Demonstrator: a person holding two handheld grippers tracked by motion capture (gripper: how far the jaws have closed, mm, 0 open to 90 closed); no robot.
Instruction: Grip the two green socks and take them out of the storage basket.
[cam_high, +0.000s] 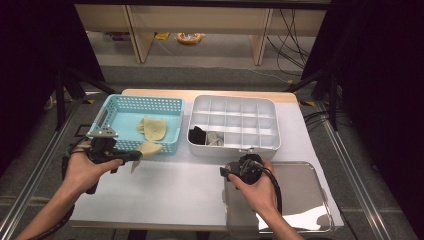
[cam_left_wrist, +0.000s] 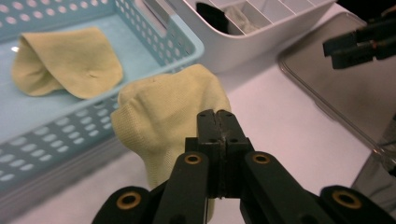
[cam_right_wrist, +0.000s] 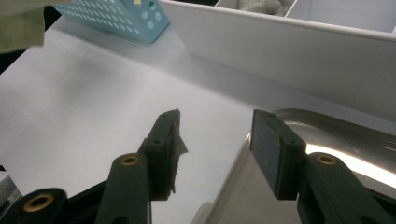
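Left hand-held gripper (cam_left_wrist: 217, 122) is clamped on a yellow sock (cam_left_wrist: 163, 112), just outside the blue basket (cam_high: 172, 102) front wall, above the desk (cam_high: 175, 185). Sock judged light, limp, non-slippery; edge pinch suffices. Right hand-held gripper (cam_right_wrist: 215, 135) stands wide, empty.

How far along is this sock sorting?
Done: a black sock and a grey one already sit in the white divider box. In hand: the left tongs are shut on a yellow sock, lifted at the blue basket's front edge. Left: another yellow sock lies in the basket. The right tongs wait open and empty over the metal tray.
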